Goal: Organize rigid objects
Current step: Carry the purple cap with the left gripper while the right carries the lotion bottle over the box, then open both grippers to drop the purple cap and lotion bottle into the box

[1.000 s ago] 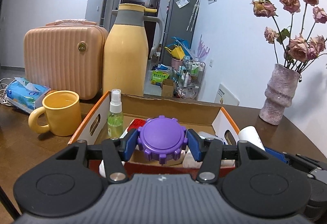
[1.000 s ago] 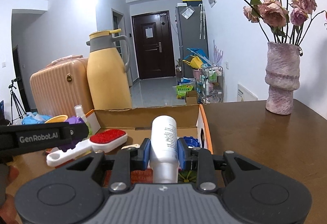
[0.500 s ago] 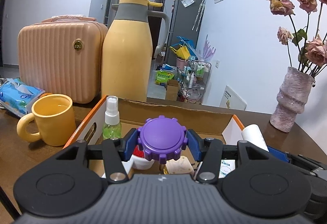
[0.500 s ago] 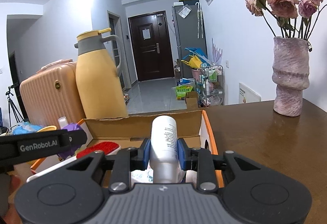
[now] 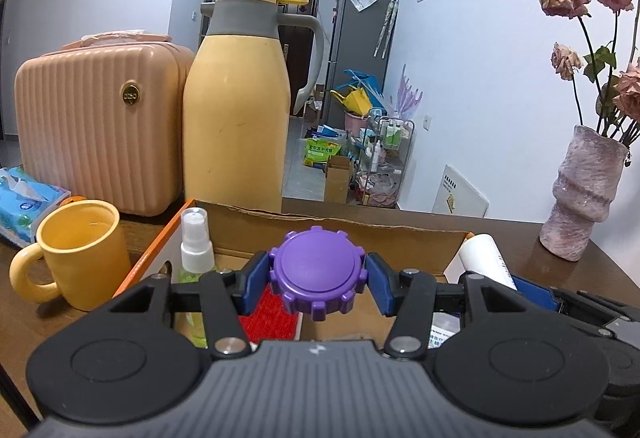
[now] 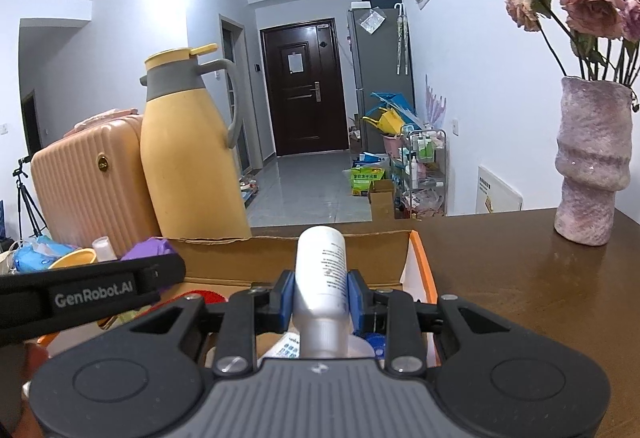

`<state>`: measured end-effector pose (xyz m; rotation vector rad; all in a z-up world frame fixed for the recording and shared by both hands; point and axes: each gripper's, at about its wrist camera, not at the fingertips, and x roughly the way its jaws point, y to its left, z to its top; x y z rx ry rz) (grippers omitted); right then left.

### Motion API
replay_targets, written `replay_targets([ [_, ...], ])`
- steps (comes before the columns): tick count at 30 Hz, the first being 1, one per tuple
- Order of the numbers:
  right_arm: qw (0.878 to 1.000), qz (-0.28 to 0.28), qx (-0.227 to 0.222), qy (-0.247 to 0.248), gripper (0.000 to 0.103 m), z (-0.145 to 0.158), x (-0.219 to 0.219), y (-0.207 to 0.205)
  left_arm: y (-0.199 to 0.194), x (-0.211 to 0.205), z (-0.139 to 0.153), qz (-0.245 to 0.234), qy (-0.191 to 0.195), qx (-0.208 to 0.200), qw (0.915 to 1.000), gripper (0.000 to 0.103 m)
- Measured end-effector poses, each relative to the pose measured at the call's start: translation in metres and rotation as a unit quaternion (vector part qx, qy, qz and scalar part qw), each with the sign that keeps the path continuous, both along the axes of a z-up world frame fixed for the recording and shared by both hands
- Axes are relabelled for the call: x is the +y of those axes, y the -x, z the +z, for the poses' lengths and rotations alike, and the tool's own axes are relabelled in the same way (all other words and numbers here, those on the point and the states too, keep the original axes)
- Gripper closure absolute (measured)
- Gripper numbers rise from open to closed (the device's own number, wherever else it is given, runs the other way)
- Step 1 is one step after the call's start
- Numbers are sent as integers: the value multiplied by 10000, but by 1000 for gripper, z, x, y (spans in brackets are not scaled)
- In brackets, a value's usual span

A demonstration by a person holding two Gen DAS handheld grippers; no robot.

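Observation:
My left gripper [image 5: 316, 274] is shut on a purple gear-shaped lid [image 5: 316, 272] and holds it over the open cardboard box [image 5: 360, 226]. My right gripper [image 6: 320, 290] is shut on a white bottle [image 6: 322, 270] and holds it over the right side of the same box [image 6: 416, 262]. In the box are a small green spray bottle [image 5: 195, 246], a red brush [image 5: 272, 312] and other items partly hidden by the grippers. The white bottle also shows in the left wrist view [image 5: 486, 258], and the left gripper's body crosses the right wrist view [image 6: 92, 290].
A yellow mug [image 5: 76, 250], a tissue pack [image 5: 24, 202], a peach case [image 5: 100, 126] and a tall yellow jug [image 5: 240, 98] stand left of and behind the box. A pink vase with dried roses [image 6: 592, 162] stands on the brown table [image 6: 520, 266] at the right.
Both grippers have moved forward and lower over the box, still holding the purple lid and the white bottle. The box and jug look closer now.

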<state>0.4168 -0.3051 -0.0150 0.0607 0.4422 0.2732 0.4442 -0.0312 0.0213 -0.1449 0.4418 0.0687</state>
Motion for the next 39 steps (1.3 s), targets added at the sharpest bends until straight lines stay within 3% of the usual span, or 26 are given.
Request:
replay_targets([
  [15, 9997, 91, -32, 215, 76, -2, 6, -19, -26, 4, -3, -21, -116, -6, 9999, 49],
  [33, 9990, 69, 161, 421, 74, -6, 6, -24, -32, 4, -6, -29, -287, 67, 9996, 49],
  [35, 9989, 31, 172, 440, 61, -6, 4, -24, -33, 4, -6, -9, -313, 92, 9995, 41],
  [37, 9990, -41, 127, 433, 31, -5, 2, -23, -33, 4, -7, 14, -304, 127, 9995, 13],
  [39, 9989, -97, 68, 443, 17, -3, 0, -22, -33, 6, -7, 58, -299, 138, 9994, 7],
])
